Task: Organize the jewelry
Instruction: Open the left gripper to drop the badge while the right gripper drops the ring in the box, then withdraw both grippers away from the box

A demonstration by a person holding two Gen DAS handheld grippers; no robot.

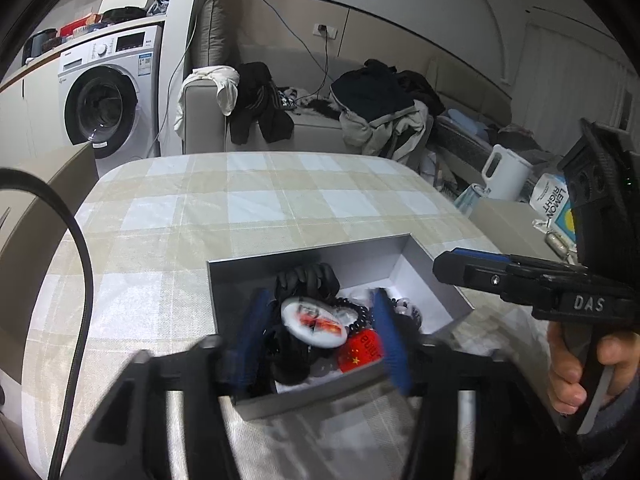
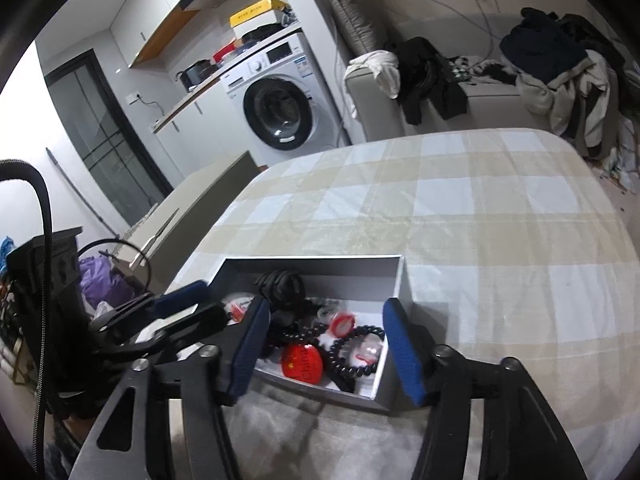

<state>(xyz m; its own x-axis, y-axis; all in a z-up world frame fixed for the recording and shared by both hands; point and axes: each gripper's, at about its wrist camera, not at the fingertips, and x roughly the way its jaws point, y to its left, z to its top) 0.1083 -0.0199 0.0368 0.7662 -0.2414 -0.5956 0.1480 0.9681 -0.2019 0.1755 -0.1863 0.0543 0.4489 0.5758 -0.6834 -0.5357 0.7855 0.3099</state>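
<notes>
Jewelry box below both grippers; left gripper spread, empty; right gripper spread, empty.

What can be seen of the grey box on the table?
The grey box is a shallow, open rectangular tray with no lid, looking like stiff card, grey outside and white inside. It sits flat on the checked tablecloth near the table's front edge. Inside lie a red badge with yellow stars, a black bead bracelet, a black hair tie and a white badge. The left gripper hangs open over it; the right gripper also straddles its near edge, open.
</notes>
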